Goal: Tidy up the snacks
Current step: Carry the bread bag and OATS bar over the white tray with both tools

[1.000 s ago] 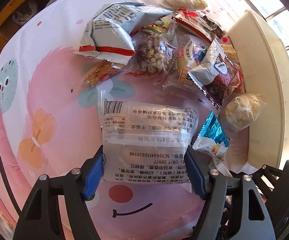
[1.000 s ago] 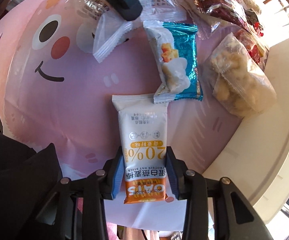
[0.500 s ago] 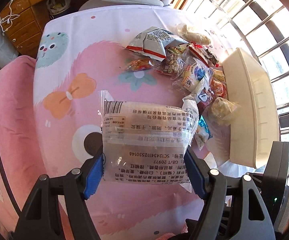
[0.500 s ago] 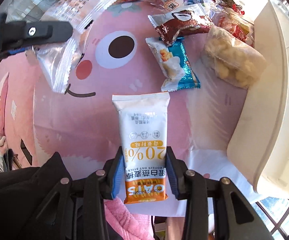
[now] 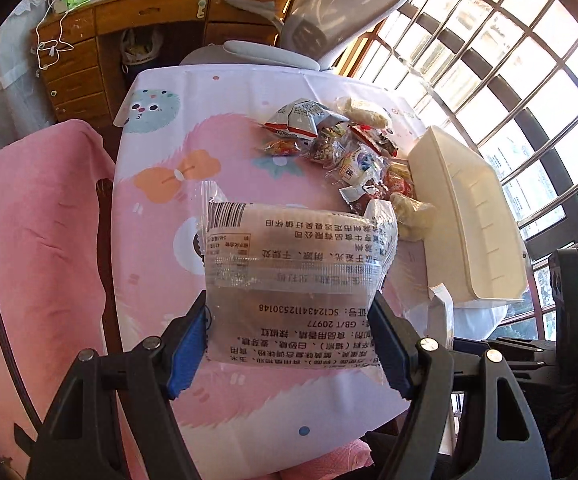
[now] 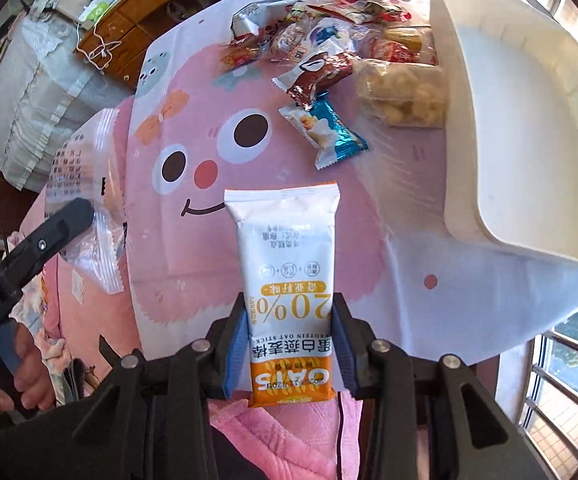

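Note:
My left gripper (image 5: 289,344) is shut on a clear printed snack bag (image 5: 297,276) and holds it high above the table. The bag (image 6: 85,184) also shows at the left of the right wrist view. My right gripper (image 6: 289,348) is shut on a white and orange oat bar packet (image 6: 285,264), held above the table's near edge. A pile of snack packets (image 5: 341,148) lies on the far right of the pink cartoon tablecloth (image 5: 161,152), beside an empty white bin (image 6: 521,120). A blue packet (image 6: 325,132) and a brown packet (image 6: 317,72) lie nearest.
A bag of pale puffed snacks (image 6: 405,96) lies against the bin's wall. A grey office chair (image 5: 329,12) and a wooden desk (image 5: 137,12) stand beyond the table. Barred windows (image 5: 509,60) are on the right. A pink cloth (image 5: 29,220) lies left of the table.
Both grippers have risen and drawn back from the table with their packets held. The snack pile and the bin look smaller and farther away.

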`<state>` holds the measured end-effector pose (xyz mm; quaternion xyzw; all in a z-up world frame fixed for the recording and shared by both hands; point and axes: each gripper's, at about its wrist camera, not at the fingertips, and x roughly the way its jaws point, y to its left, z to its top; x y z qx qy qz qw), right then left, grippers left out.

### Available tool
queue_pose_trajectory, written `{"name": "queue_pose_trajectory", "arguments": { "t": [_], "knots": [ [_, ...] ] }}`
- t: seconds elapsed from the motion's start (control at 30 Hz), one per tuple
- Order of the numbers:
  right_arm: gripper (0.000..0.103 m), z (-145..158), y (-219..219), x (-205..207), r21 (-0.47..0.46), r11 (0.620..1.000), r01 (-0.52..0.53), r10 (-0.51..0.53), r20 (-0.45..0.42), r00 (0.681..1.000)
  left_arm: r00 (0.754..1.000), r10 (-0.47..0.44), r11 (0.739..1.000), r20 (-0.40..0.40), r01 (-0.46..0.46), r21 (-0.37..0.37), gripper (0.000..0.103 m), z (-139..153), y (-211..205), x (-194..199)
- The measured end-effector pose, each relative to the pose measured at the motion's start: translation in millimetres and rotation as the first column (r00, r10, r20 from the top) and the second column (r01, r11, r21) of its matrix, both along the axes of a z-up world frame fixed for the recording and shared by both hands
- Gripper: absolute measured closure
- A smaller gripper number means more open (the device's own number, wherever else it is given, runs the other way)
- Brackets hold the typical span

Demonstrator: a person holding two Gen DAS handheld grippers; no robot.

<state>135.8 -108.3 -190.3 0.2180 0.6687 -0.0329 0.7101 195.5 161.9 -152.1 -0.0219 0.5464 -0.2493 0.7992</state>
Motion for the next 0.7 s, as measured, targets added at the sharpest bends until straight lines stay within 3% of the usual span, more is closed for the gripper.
{"name": "queue_pose_trajectory", "arguments": {
  "t": [0.07,0.2,0.37,0.7],
  "knots": [
    [0.064,4.6,-11.3,-9.9,0.009,0.999,0.048,-0.048,0.0,0.999,1.0,-0.008,1.0,0.007,0.008,-0.003,0.03,4.2,0.0,-7.6],
    [0.064,23.2,6.2,-41.4,0.014,0.991,0.132,-0.132,0.009,0.991,0.999,-0.034,0.999,0.019,0.034,-0.006,0.03,12.2,-6.1,-20.2],
    [0.064,38.7,-16.7,-56.2,0.039,0.978,0.206,-0.208,0.047,0.977,0.995,-0.077,0.996,0.056,0.079,-0.029,0.03,28.0,-24.0,-32.7],
    [0.064,64.8,-78.7,-62.3,0.066,0.975,0.214,-0.219,0.077,0.973,0.988,-0.066,0.994,0.137,0.077,-0.08,0.03,60.7,-92.3,-42.5]
  ]
}}
